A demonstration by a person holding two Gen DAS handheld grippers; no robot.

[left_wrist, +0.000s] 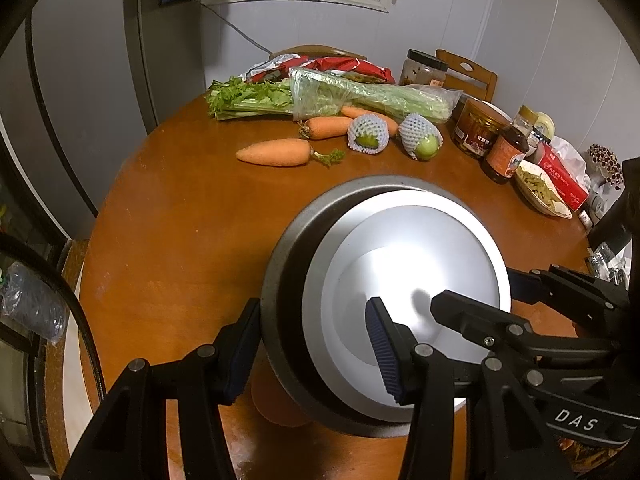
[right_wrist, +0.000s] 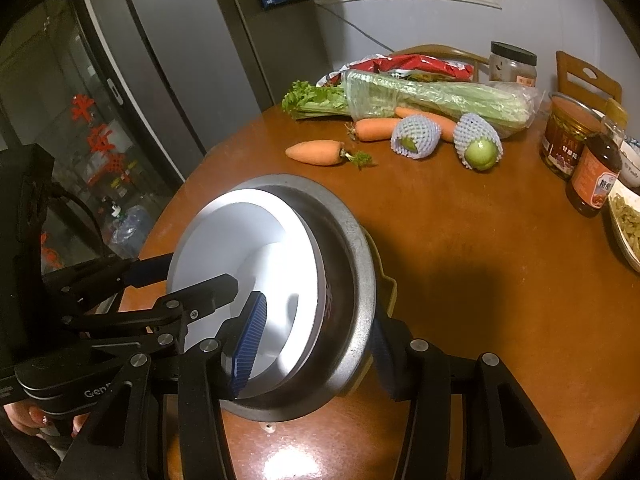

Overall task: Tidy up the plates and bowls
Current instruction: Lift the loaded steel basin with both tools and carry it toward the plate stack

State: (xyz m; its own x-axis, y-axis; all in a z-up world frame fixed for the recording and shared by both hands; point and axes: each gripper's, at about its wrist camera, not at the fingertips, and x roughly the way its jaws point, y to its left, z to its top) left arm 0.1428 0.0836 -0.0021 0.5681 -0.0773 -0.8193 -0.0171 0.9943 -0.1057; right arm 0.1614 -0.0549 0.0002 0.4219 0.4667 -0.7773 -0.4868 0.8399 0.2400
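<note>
The white plate (left_wrist: 416, 264) lies inside the metal bowl (left_wrist: 288, 256), and both stand on the near part of the round table (left_wrist: 168, 208), tilted so that the stack faces the cameras. A small orange thing shows under the near edge of the bowl; what it is I cannot tell.

The left gripper (left_wrist: 316, 344) has its jaws wide around the near rim of the stack: one finger is outside the bowl wall, the other blue pad (left_wrist: 384, 356) is over the white plate. If the pads press the rim, I cannot tell. The right gripper (right_wrist: 316, 344) stands the same way on the other side, one pad (right_wrist: 250, 344) over the plate and one finger outside the bowl rim (right_wrist: 360, 280); its grip also I cannot tell. Each gripper shows in the view of the other.

Beyond the bowl lie a carrot (left_wrist: 274, 153), two more carrots, two green fruits in foam nets (left_wrist: 368, 134), and celery in a plastic bag (left_wrist: 360, 98). Right of the bowl stand jars (left_wrist: 478, 128) and a sauce bottle (left_wrist: 506, 152). Behind the table, at the left, a fridge (right_wrist: 168, 60).
</note>
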